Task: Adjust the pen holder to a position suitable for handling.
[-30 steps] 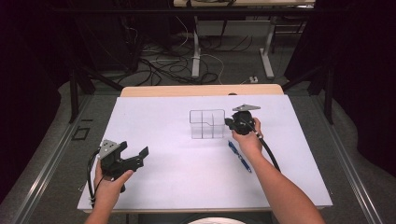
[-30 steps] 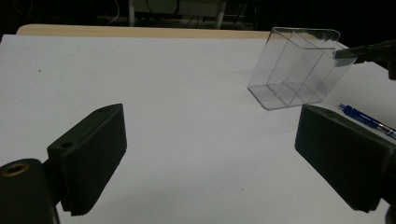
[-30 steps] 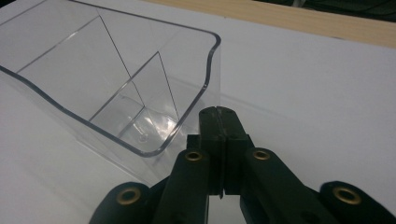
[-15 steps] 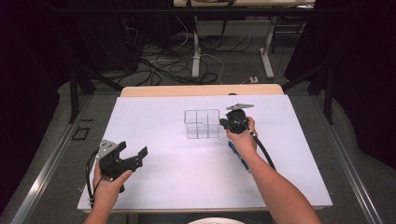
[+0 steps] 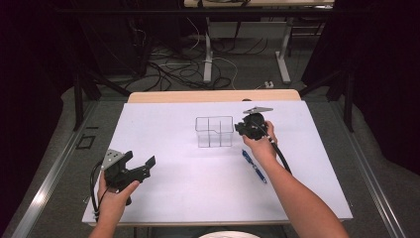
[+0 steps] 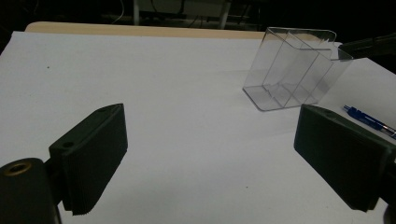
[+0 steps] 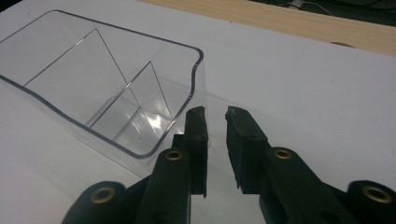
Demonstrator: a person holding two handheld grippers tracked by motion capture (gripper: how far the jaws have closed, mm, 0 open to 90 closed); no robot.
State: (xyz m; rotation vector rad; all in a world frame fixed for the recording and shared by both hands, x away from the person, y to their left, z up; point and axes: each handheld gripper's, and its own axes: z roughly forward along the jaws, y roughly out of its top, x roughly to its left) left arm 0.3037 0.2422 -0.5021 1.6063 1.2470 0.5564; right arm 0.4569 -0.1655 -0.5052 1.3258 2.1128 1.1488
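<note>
From above, the clear plastic divided organiser box (image 5: 214,132) stands mid-table on the white sheet (image 5: 173,198), the right gripper (image 5: 241,128) at its right wall, a blue pen (image 5: 254,166) just behind that hand. The left gripper (image 5: 141,165) waits well apart, jaws spread wide. Its own view shows ribbed black pads (image 6: 95,154) and the box's thin partitions. The right gripper's view shows its jaws just parting, a narrow gap with nothing between them, beside the box's rounded corner (image 7: 194,65).
</note>
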